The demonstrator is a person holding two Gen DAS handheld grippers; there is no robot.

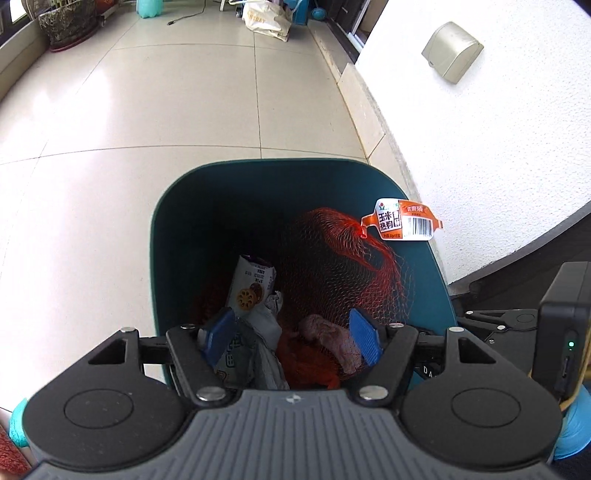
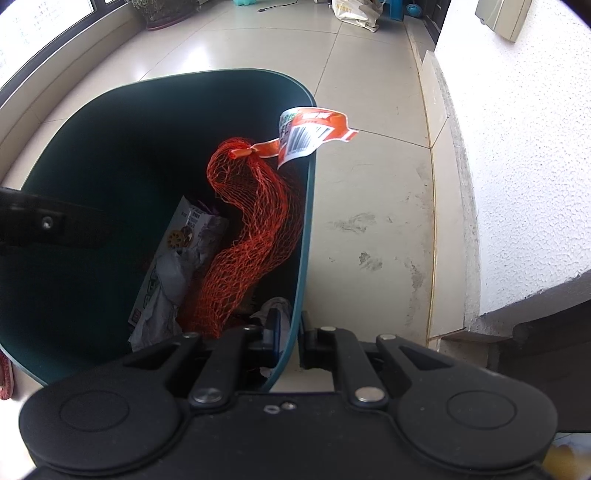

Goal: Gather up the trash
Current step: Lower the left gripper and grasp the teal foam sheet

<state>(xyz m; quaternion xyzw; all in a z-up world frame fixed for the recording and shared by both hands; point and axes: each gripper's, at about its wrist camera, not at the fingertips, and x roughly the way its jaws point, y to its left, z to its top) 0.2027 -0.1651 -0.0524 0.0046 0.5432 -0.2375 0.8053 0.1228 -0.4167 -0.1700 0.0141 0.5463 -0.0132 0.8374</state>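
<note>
A dark teal trash bin (image 1: pixel 258 162) stands on the tiled floor by a white wall. Inside lie a red net bag (image 1: pixel 332 236) with an orange barcode label (image 1: pixel 404 221) hanging over the rim, a white snack wrapper (image 1: pixel 251 284) and a crumpled pink scrap (image 1: pixel 332 339). My left gripper (image 1: pixel 293 336) hovers over the bin's mouth, open, its blue pads (image 1: pixel 365 339) apart and pressing on nothing. In the right wrist view my right gripper (image 2: pixel 290 328) is shut on the bin's near right wall (image 2: pixel 303 236), one finger inside and one outside. The net bag (image 2: pixel 255 221) leans against that wall.
A rough white wall (image 1: pixel 480 147) with a grey socket cover (image 1: pixel 452 51) rises right of the bin. Far across the floor are a plant pot (image 1: pixel 66 22), a paper bag (image 1: pixel 266 18) and a cable. Open tiled floor (image 1: pixel 147 110) lies left and beyond.
</note>
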